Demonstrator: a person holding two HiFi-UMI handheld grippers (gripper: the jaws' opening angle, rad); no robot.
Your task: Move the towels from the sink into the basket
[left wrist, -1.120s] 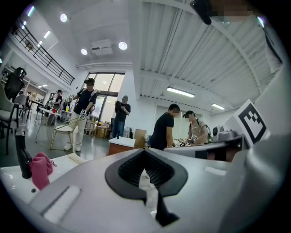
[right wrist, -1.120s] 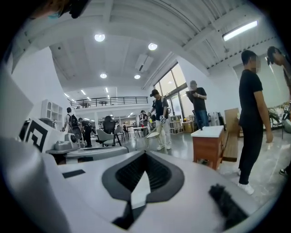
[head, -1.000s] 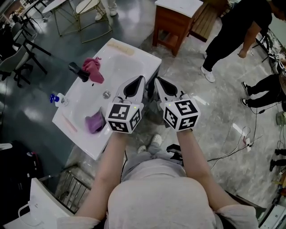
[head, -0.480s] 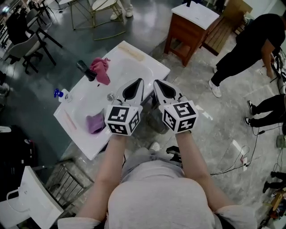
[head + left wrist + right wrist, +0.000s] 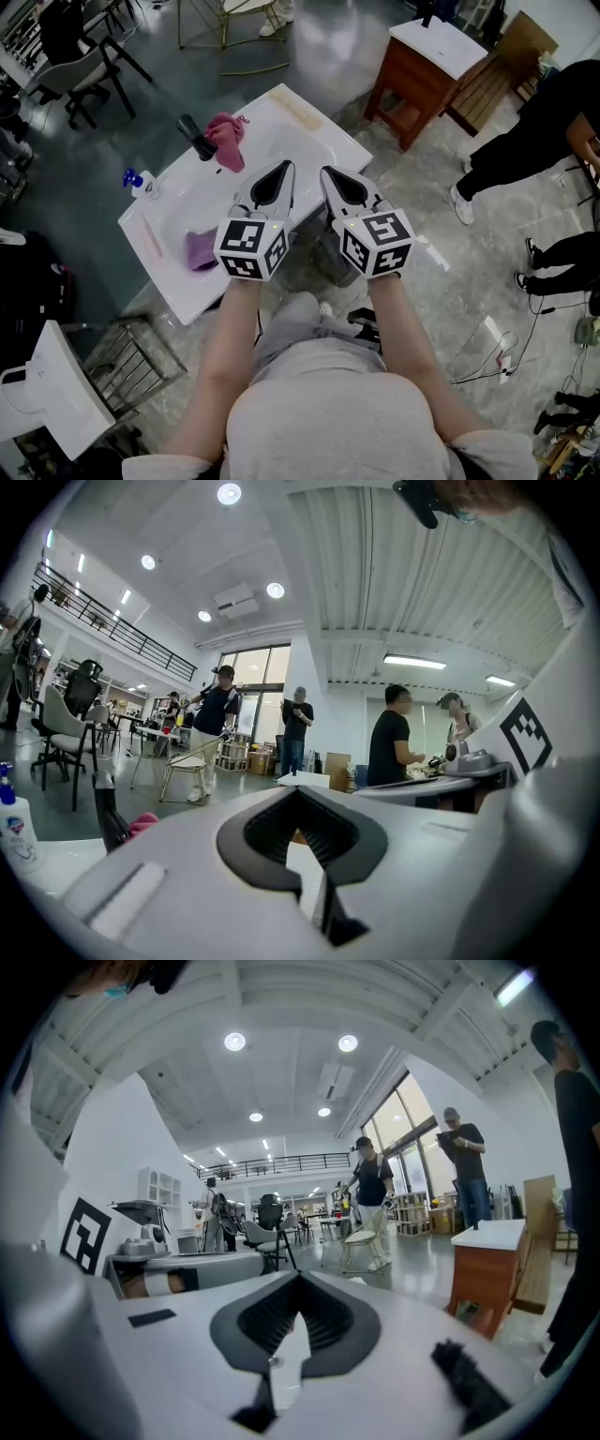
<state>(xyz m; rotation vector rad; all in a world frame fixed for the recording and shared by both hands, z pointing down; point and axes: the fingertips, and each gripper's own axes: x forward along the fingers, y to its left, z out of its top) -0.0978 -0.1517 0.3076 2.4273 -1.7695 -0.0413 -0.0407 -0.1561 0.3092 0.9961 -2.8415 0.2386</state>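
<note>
Left gripper (image 5: 281, 169) and right gripper (image 5: 330, 174) hover over the sink (image 5: 309, 127), jaws closed on nothing, likely lining up for the purple towel (image 5: 200, 249).

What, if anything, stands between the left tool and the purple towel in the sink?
Nothing visible. The purple towel lies uncovered in the sink, left of the left tool, with only bare white basin between them.

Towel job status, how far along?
Done: nothing. The purple towel lies in the sink, and the pink towel lies by its faucet. In hand: nothing; left gripper and right gripper are shut, empty. Left: both towels.
</note>
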